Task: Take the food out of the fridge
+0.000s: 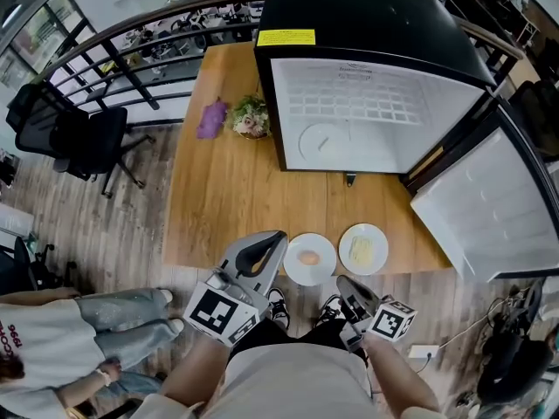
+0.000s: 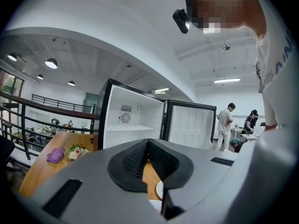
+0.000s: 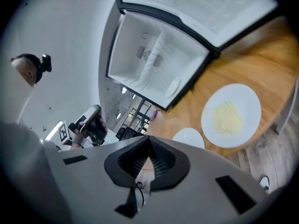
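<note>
Left gripper (image 2: 148,142): my jaws are together with nothing between them. Right gripper (image 3: 149,140): jaws together too, empty. I hold both in front of the fridge (image 1: 376,103), just off the near edge of the table (image 1: 218,199) it stands on. The fridge door (image 1: 489,208) is swung wide open. The food is out, in front of the fridge at the table edge. A tan round piece (image 1: 309,257) sits on the left plate (image 1: 297,271), and pale yellow food (image 1: 361,250) on the right plate (image 1: 381,250). Inside the fridge there's a pale round disc (image 1: 323,141); I can't tell what it is. Flowers (image 1: 251,116) and a purple thing (image 1: 211,118) lie left of the fridge.
</note>
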The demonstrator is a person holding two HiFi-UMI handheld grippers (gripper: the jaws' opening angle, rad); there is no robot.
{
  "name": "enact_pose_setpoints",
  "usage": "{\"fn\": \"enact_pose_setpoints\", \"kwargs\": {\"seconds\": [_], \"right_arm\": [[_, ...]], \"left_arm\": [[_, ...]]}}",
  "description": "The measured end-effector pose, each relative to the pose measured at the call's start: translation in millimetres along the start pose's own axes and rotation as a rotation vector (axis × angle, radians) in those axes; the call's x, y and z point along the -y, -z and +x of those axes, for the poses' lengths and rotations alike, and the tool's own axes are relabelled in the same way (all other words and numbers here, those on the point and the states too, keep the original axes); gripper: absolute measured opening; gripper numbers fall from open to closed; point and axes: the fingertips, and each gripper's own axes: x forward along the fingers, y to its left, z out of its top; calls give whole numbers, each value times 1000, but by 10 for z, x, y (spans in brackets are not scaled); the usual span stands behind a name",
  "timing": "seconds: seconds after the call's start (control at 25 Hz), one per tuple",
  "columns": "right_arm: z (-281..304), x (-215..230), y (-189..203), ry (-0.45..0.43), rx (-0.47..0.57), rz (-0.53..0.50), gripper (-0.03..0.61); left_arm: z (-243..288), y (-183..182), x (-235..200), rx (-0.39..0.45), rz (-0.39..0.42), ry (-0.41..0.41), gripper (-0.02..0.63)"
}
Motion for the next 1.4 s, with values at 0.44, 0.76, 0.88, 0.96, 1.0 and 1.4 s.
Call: {"fn": "enact_pose_setpoints", "kwargs": {"seconds": [0.44, 0.76, 0.88, 0.96, 1.0, 1.4], "right_arm": [[44, -1029, -1100, 26, 136, -529, 20], [-28, -1481, -1493, 64, 175, -761, 20], [-8, -1562, -1541, 53, 176, -766, 19], [7, -1586, -1540, 47, 176, -757, 20], [14, -1594, -1531, 46, 175, -756, 20], [75, -1582, -1471, 42, 156, -731, 20]], "left_arm": [[7, -148, 5, 36, -17, -16, 5], [0, -166, 26, 42, -23, -20, 5], [-6, -200, 29, 52, -10, -23, 5], [-16, -231, 29, 58, -2, -24, 5], [-22, -245, 32, 61, 2, -23, 5], [-91, -298, 25, 94, 4, -26, 5]]}}
